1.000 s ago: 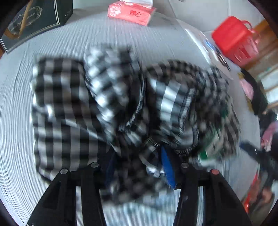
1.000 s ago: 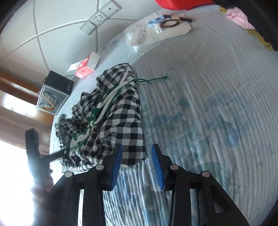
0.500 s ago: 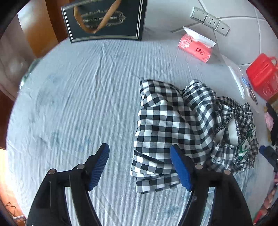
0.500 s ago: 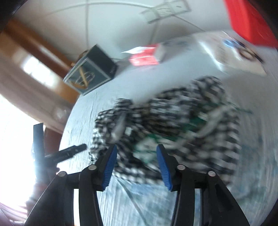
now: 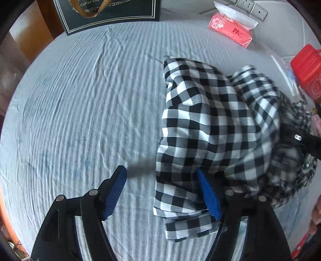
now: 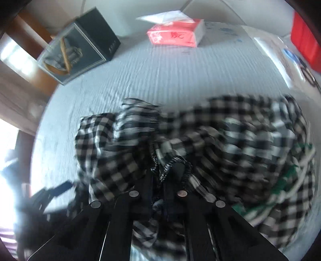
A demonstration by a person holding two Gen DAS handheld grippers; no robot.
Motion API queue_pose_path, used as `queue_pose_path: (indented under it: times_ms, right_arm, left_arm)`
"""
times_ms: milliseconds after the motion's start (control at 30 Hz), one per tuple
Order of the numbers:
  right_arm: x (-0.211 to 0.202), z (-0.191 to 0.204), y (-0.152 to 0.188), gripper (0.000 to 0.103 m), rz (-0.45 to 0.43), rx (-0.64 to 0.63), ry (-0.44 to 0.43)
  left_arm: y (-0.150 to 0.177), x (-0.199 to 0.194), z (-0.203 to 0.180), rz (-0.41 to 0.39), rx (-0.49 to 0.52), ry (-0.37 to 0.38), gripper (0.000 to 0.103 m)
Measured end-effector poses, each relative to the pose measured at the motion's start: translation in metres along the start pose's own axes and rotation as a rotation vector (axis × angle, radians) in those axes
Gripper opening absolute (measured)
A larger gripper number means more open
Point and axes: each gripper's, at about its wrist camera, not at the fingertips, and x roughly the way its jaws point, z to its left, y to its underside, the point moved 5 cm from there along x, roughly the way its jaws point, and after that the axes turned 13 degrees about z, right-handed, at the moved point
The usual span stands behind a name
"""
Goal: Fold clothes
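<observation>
**Bunched check garment, one corner pinched, the other side loose**

Our right gripper (image 6: 158, 176) has its fingers nearly together with a dark-edged hem of the checked garment (image 5: 216, 124) bunched between them, though blur makes the hold hard to judge. Our left gripper (image 5: 162, 192) stands wide open and holds nothing; its right finger (image 5: 208, 198) lies over the garment's near edge while the left finger (image 5: 115, 190) sits above bare bed sheet (image 5: 84, 112).

The risk, as we judge it, is lifting from a pinch that has caught several layers at once: the cloth would rise as a lump instead of opening flat. The white and green drawcord (image 6: 289, 180) could also snag or trail into a fold.

The garment is a black-and-white check, heaped and crumpled on the right half of the bed, with one flatter panel toward the left gripper. A tissue pack (image 5: 230, 33) and a dark box (image 5: 108, 12) lie well apart from it.
</observation>
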Motion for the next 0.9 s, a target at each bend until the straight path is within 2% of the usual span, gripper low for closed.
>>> queue_pose_path:
  times_ms: [67,200,233,300,367,400,433,533,733,833,867,900]
  right_arm:
    - [-0.013,-0.026,0.010,0.008,-0.015,0.058,-0.044]
    - [-0.029,-0.047,0.034,0.011,-0.001,0.096,-0.188]
    - [-0.037,-0.048,0.041,0.018,-0.014,0.095,-0.218]
    - [-0.065,-0.067,0.057,0.038,-0.121,0.153,-0.250]
    - [-0.092,-0.094,0.072,0.079,-0.237,0.239,-0.248]
    - [-0.097,-0.114,0.081,0.085,-0.270,0.303,-0.224]
    - [-0.102,-0.134,0.090,0.086,-0.300,0.367,-0.200]
    - [-0.086,-0.144,0.090,0.086,-0.273,0.411,-0.190]
    - [-0.053,-0.161,0.091,0.086,-0.213,0.495,-0.171]
    - [-0.036,-0.169,0.091,0.084,-0.183,0.536,-0.162]
    - [-0.031,-0.172,0.091,0.063,-0.173,0.550,-0.158]
    - [-0.025,-0.175,0.091,0.048,-0.163,0.564,-0.155]
  left_arm:
    - [-0.002,0.000,-0.002,-0.002,0.011,-0.012,0.073]
    - [-0.004,-0.011,-0.009,-0.003,0.017,0.006,0.073]
    - [-0.004,-0.018,-0.012,-0.015,0.021,0.009,0.073]
    - [-0.002,-0.039,-0.018,-0.068,0.046,0.018,0.073]
    - [0.001,-0.054,-0.023,-0.101,0.063,0.025,0.073]
    - [0.002,-0.059,-0.024,-0.109,0.064,0.025,0.073]
    - [0.003,-0.061,-0.024,-0.114,0.065,0.027,0.073]
    - [0.006,-0.058,-0.025,-0.103,0.069,0.025,0.073]
    - [0.023,-0.032,-0.025,-0.024,0.082,0.016,0.073]
    - [0.021,-0.033,-0.020,-0.018,0.074,0.031,0.073]
    - [0.021,-0.033,-0.019,-0.016,0.071,0.036,0.073]
    - [0.021,-0.033,-0.017,-0.015,0.068,0.041,0.073]
